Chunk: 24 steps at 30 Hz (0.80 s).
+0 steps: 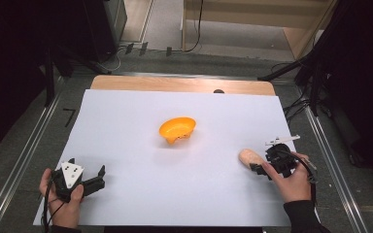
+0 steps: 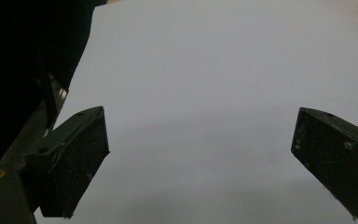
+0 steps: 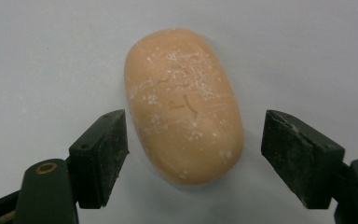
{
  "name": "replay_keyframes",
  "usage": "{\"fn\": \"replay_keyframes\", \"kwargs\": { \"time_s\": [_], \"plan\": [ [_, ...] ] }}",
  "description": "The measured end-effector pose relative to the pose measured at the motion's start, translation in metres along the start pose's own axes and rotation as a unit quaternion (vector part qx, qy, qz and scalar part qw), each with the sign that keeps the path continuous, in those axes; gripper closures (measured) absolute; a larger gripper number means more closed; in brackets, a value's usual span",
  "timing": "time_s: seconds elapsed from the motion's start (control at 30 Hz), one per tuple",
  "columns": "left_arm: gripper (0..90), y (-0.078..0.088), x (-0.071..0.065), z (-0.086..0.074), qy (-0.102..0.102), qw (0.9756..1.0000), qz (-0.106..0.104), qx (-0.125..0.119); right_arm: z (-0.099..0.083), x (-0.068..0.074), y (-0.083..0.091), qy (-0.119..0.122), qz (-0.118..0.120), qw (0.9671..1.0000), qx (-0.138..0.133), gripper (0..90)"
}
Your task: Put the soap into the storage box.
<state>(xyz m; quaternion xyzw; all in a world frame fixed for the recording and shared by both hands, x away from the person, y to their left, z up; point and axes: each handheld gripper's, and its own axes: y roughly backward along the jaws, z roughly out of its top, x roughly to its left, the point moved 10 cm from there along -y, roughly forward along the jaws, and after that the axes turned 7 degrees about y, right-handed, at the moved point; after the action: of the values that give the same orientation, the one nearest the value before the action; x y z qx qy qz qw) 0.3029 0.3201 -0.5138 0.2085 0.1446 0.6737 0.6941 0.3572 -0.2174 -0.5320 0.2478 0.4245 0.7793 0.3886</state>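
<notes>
Both our jaws stand spread: right gripper (image 3: 193,154) flanks the soap (image 3: 182,103) untouched, orange bowl (image 1: 177,129) far-left, left gripper (image 1: 94,178) idle on the white sheet (image 1: 126,126).

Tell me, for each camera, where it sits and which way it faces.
High view: above the person's side, looking forward and down on the white sheet, orange bowl, both hands.
Left gripper view: rides the left gripper, looking along open jaws at bare sheet.
Right gripper view: rides the right gripper, jaws either side of the soap, not pressing.
High and right gripper views share the soap.
</notes>
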Motion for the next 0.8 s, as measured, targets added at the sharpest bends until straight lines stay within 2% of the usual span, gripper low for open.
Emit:
{"fn": "replay_keyframes", "kwargs": {
  "time_s": [0.13,0.2,0.3,0.33,0.5,0.53,0.57,0.6,0.67,0.8],
  "plan": [
    [4.1,0.000,0.000,0.000,0.001,1.0000,0.000,-0.001,0.004,0.004,-0.005,0.010,0.007,0.9999,0.011,26.0],
    [4.1,0.000,0.000,0.000,0.000,1.0000,0.000,-0.001,0.006,0.005,-0.011,0.024,0.001,0.9994,0.027,26.6],
    [4.4,0.000,0.000,0.000,0.000,1.0000,0.000,-0.002,0.006,0.004,-0.014,0.034,-0.004,0.9988,0.034,27.6],
    [4.4,0.000,0.000,0.000,0.000,1.0000,0.000,-0.002,0.006,0.004,-0.016,0.047,-0.001,0.9982,0.037,27.4],
    [4.4,0.000,0.000,0.000,0.000,1.0000,0.000,-0.002,0.007,0.004,-0.019,0.069,0.005,0.9967,0.044,29.0],
    [4.4,0.000,0.000,0.000,0.000,1.0000,0.001,-0.002,0.006,0.004,-0.022,0.085,0.002,0.9950,0.052,30.3],
    [4.4,0.000,0.000,0.000,0.000,1.0000,0.001,-0.002,0.006,0.004,-0.022,0.085,0.002,0.9950,0.052,30.3],
    [4.5,0.000,0.000,0.000,-0.001,1.0000,0.001,-0.002,0.006,0.004,-0.025,0.096,0.003,0.9939,0.054,31.0],
    [4.4,0.000,0.000,0.000,-0.001,1.0000,0.001,-0.002,0.006,0.004,-0.025,0.094,0.005,0.9942,0.053,31.3],
    [4.5,0.000,0.000,0.000,-0.001,1.0000,0.001,-0.002,0.006,0.003,-0.025,0.107,0.010,0.9931,0.047,31.8]
  ]
}}
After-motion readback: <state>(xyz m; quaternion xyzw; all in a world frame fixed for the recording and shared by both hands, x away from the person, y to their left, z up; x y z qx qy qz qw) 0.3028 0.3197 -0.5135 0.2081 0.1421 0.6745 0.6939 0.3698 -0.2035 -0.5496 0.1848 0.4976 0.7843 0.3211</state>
